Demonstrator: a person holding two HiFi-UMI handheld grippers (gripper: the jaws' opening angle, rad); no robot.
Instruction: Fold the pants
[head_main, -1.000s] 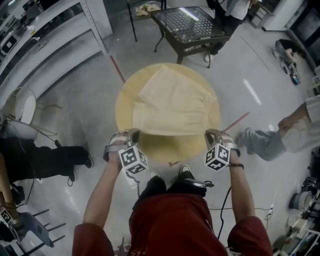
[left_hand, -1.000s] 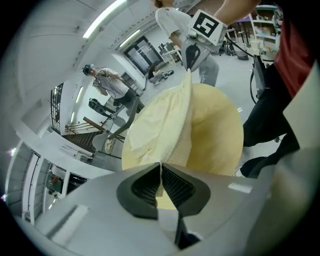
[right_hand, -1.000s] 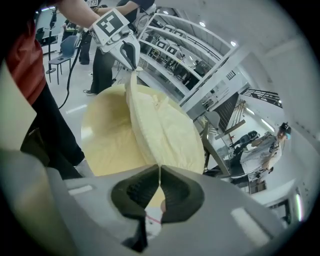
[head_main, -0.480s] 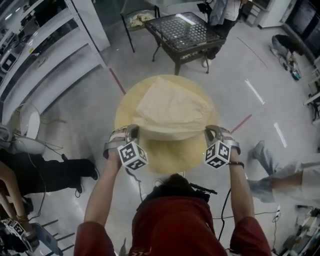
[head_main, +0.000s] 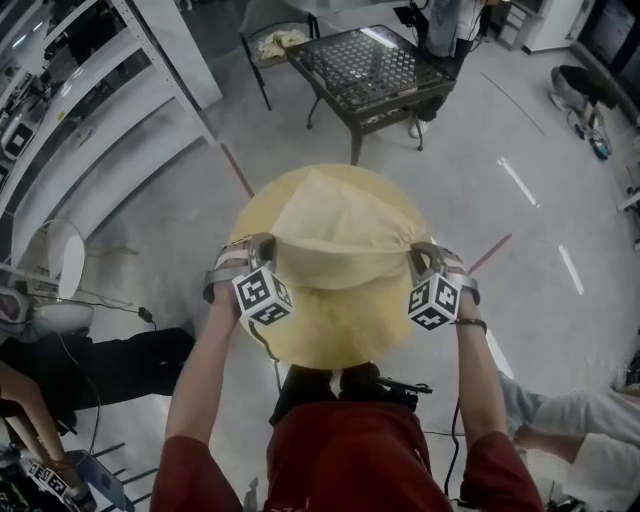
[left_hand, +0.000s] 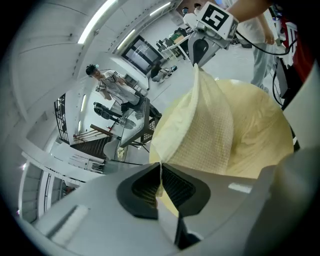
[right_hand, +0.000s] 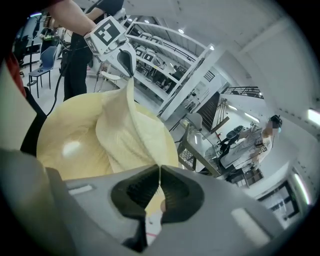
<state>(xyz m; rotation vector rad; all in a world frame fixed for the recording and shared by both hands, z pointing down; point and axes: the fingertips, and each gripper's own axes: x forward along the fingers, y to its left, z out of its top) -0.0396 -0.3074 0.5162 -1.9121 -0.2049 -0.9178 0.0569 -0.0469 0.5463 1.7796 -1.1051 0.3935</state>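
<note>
Two corners, two pinches: my left gripper (head_main: 264, 243) has its jaws pressed together on one corner of the cream pants (head_main: 340, 230), and my right gripper (head_main: 421, 250) is clamped the same way on the opposite corner. That near edge is lifted off the round wooden table (head_main: 330, 335) and sags a little between the grippers, while the rest of the pants lies on the tabletop further away from me. Beyond it stands a dark mesh-top table (head_main: 370, 65).

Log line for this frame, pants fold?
step: folding pants | left gripper: shut on pants edge | right gripper: shut on pants edge | near edge: held above table | far part: on table
</note>
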